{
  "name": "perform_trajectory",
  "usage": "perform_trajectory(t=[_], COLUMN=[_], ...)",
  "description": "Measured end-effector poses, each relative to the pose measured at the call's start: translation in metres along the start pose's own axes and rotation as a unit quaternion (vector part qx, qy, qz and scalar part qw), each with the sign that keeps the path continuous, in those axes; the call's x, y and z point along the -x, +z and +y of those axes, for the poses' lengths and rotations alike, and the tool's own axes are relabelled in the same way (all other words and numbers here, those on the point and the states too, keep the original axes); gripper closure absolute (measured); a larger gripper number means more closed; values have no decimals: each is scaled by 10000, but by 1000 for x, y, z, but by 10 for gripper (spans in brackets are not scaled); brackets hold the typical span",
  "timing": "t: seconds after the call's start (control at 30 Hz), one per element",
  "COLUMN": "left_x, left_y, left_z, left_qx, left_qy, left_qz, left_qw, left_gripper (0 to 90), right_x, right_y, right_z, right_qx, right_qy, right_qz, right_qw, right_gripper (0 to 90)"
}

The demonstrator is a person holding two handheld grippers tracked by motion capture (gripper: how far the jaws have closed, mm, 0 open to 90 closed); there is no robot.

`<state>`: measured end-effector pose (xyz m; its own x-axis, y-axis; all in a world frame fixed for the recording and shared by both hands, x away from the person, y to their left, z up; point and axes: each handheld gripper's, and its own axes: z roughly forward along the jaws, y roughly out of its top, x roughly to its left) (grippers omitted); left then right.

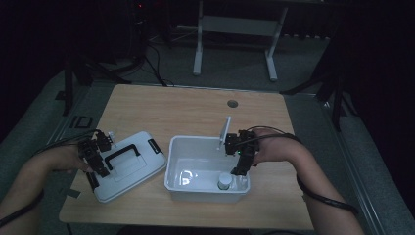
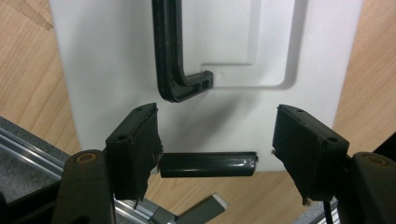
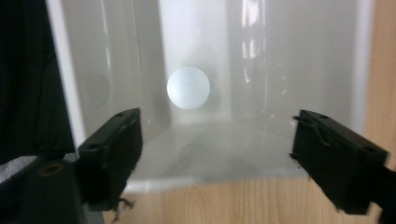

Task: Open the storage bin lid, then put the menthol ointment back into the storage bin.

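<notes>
While the right gripper (image 1: pixel 234 171) hangs over the near right corner of the white bin (image 1: pixel 195 191), its jaws stand wide apart with nothing between them; the right gripper view looks straight down between the two black jaws into the bin. No earlier picture shows how they came to stand so. Below them, on the bin's floor, stands a small bottle with a round white cap (image 3: pixel 188 87), upright in the corner and clear of both pads. From the high view that bottle (image 1: pixel 224 181) sits tight against the bin's near wall, just beside the right-hand end. The person's right hand (image 1: pixel 266 151) holds the gripper from the right, the forearm crossing the table edge and a cable looping around the wrist.

Across the table, the left gripper (image 1: pixel 96 164) rests at the near left edge of the bin's white lid (image 1: pixel 142 169), which lies flat on the wooden table (image 1: pixel 195 110) just left of the bin. Its jaws are partly open, straddling the lid's black end latch (image 2: pixel 208 164); the left pad appears to touch the latch's end, the right pad stands clear of it. Beyond the latch, a black carrying handle (image 2: pixel 170 56) lies folded into the lid's recess. The left hand (image 1: pixel 66 159) grips the tool from the left side.
</notes>
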<state>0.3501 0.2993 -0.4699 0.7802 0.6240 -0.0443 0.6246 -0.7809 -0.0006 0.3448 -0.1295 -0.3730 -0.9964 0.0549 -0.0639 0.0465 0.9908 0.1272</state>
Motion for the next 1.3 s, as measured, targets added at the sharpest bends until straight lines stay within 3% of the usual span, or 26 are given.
perform_trajectory(t=[0.13, 0.27, 0.37, 0.5, 0.67, 0.73, 0.8, 0.93, 1.0, 1.07, 1.13, 1.2, 1.3], left_x=[-2, -2, -1, 0, -3, -5, -6, -5, -5, -7, -6, -4, -1], left_y=[-1, -1, 2, 7, 13, 15, 17, 21, 22, 22, 22, 23, 23], left_z=[0, 3, 6, 9, 13, 14, 16, 21, 24, 26, 27, 28, 29], left_qx=[77, 126, 119, -15, -39, -40, -72, -169, -272, -300, -334, -354, -399], left_qy=[-93, -57, -29, 95, 163, 133, 91, 66, 22, -99, -73, -33, -32], left_qz=[1, 61, 38, 180, 180, 111, 50, 140, 231, 106, 28, -56, 4], left_qw=[9999, 9999, 9999, 9998, 9997, 9998, 9999, 9997, 9994, 9994, 9994, 9994, 9992], left_gripper=[295, 282, 283, 299, 328, 359, 465, 541, 634, 686, 703, 802, 828], right_x=[-1, 4, 7, 9, 12, 13, 14, 14, 14, 16, 16, 16, 16], right_y=[-15, -19, -12, -1, 27, 31, 46, 56, 64, 68, 70, 75, 79], right_z=[-21, -48, -68, -86, -113, -115, -125, -130, -135, -137, -137, -139, -141], right_qx=[86, 34, -112, -236, -432, -454, -575, -615, -714, -718, -733, -797, -839], right_qy=[-30, 271, 438, 638, 996, 1034, 1162, 1238, 1281, 1331, 1351, 1386, 1402], right_qz=[-217, -248, -288, -240, 37, 58, 116, 228, 295, 316, 337, 367, 397], right_qw=[9997, 9993, 9986, 9974, 9941, 9936, 9915, 9901, 9888, 9880, 9875, 9865, 9858], right_gripper=[131, 132, 134, 136, 140, 140, 142, 142, 143, 144, 144, 144, 144])
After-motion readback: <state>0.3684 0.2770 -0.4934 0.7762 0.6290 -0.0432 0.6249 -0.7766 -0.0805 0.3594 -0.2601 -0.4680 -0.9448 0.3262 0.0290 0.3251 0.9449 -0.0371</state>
